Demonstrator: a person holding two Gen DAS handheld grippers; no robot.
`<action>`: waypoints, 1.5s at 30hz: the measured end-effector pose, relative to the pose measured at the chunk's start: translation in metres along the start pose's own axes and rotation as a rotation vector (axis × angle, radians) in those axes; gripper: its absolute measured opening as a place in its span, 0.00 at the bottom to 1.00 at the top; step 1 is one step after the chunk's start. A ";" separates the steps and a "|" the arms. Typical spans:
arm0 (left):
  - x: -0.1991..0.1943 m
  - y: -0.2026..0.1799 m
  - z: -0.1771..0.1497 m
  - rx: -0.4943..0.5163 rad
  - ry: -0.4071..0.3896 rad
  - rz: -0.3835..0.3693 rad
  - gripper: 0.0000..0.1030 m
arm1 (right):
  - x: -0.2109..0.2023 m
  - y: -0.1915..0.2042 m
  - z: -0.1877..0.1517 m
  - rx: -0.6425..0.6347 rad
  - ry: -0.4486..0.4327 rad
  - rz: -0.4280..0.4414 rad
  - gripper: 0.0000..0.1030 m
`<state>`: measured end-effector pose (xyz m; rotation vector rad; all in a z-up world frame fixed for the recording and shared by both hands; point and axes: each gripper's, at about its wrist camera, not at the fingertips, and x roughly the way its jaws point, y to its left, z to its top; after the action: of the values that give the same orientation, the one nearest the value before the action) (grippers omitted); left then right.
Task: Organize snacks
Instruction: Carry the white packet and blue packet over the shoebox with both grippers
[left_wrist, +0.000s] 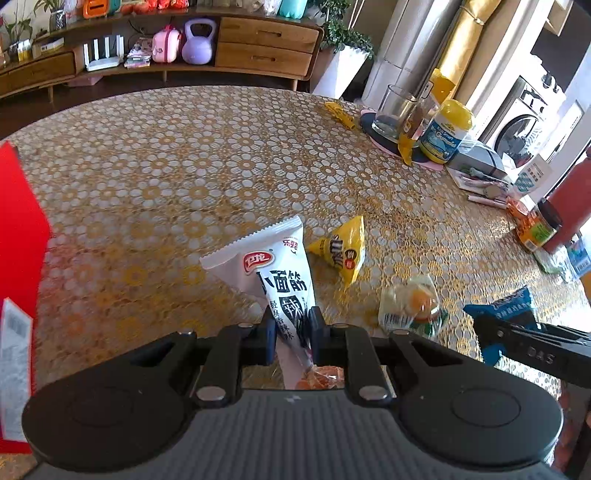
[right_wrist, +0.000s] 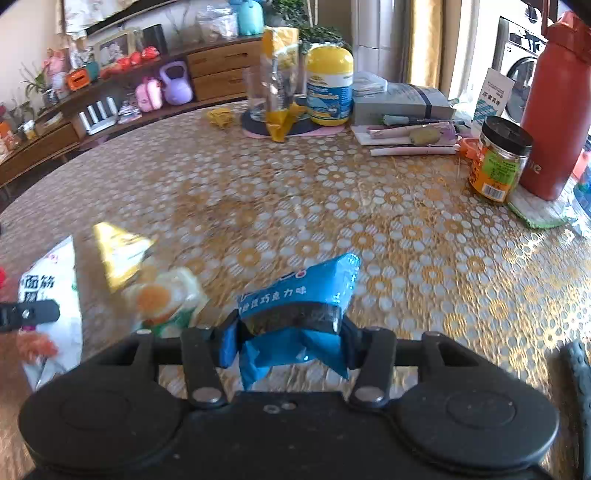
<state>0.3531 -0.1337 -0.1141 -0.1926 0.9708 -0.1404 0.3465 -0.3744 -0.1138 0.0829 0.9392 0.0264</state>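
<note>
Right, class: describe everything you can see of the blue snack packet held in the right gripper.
The blue snack packet is a glossy, crinkled plastic wrapper with white lettering and a dark printed band across its middle. The right gripper is shut on it, pads pressing both sides, so the wrapper buckles between them. It tilts, top corner pointing up and right, lower end hanging below the pads. Whether it has cleared the patterned tablecloth I cannot tell.
</note>
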 end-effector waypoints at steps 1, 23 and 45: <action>-0.005 0.002 -0.003 0.002 0.000 0.000 0.17 | -0.007 0.002 -0.003 -0.005 -0.002 0.003 0.48; -0.141 0.032 -0.057 0.052 -0.019 -0.020 0.17 | -0.154 0.095 -0.059 -0.130 -0.051 0.172 0.48; -0.254 0.127 -0.062 0.067 -0.097 0.059 0.17 | -0.219 0.235 -0.069 -0.350 -0.100 0.355 0.48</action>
<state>0.1644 0.0359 0.0273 -0.1080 0.8731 -0.1080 0.1647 -0.1492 0.0417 -0.0736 0.7987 0.5092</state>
